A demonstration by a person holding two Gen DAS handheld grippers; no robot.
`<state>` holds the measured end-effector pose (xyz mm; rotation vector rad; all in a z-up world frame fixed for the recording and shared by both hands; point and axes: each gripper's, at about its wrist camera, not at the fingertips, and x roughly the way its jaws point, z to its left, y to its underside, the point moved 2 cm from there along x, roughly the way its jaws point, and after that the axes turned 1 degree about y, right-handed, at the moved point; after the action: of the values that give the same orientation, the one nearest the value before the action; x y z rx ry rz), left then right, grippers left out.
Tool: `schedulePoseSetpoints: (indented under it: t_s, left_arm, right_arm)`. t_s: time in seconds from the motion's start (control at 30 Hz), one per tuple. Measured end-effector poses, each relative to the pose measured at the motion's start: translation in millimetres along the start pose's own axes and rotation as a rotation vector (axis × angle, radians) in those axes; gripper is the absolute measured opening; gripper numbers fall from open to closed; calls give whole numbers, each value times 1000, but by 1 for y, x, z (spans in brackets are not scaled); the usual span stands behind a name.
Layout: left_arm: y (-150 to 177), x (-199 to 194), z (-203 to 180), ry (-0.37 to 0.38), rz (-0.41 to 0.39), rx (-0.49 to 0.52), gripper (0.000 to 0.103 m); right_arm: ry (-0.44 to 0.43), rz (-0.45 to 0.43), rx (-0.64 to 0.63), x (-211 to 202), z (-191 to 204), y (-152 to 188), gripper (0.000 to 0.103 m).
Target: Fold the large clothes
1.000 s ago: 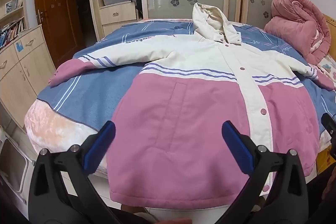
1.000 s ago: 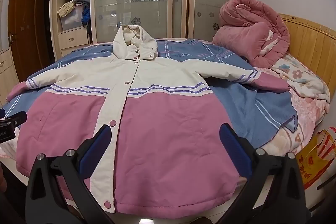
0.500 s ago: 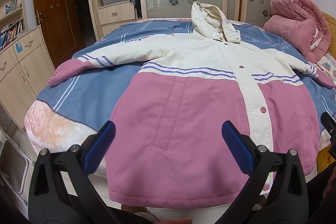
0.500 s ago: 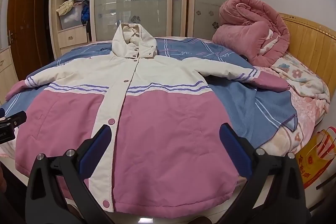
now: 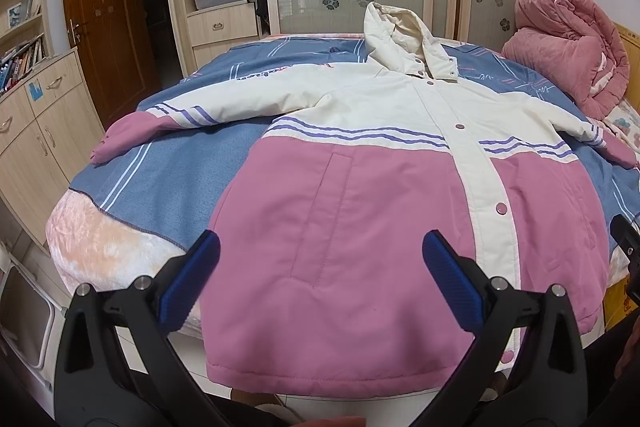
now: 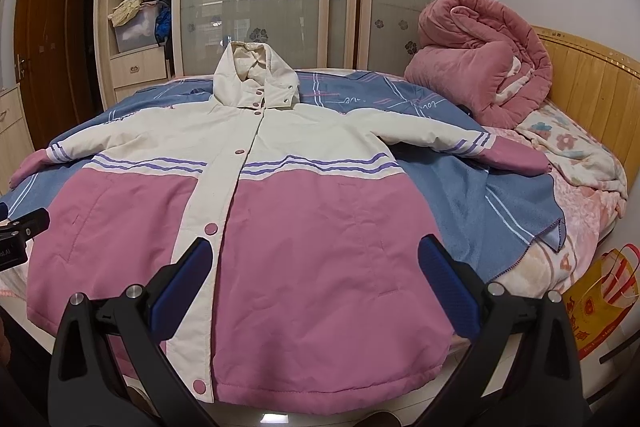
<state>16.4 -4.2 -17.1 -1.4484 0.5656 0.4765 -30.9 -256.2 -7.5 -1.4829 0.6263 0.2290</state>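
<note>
A hooded pink-and-cream padded jacket (image 5: 360, 211) lies spread flat, front up and snapped shut, on a blue striped blanket (image 5: 168, 183) over the bed, sleeves out to either side, hem hanging at the near edge. The left gripper (image 5: 320, 271) hovers above the hem on the pocket side with jaws spread wide, gripping nothing. The right gripper (image 6: 316, 271) hangs likewise over the other half, jaws wide apart and empty. A rolled pink quilt (image 6: 484, 67) sits by the wooden headboard (image 6: 592, 83). The blanket bears cursive script too small to read; a yellow-and-red bag (image 6: 600, 299) beside the bed carries illegible print.
</note>
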Motion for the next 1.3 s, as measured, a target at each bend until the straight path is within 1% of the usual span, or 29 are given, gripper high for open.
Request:
schedulePoseSetpoints:
  t_s: [1.03,1.3]
  left_arm:
    - [2,1,-4,11,2,9,101]
    - [4,4,-9,33,25,30,101]
  right_arm:
    - [8,6,-7,1,0,0,102]
    - [6,11,-8,0,-1,-1,102]
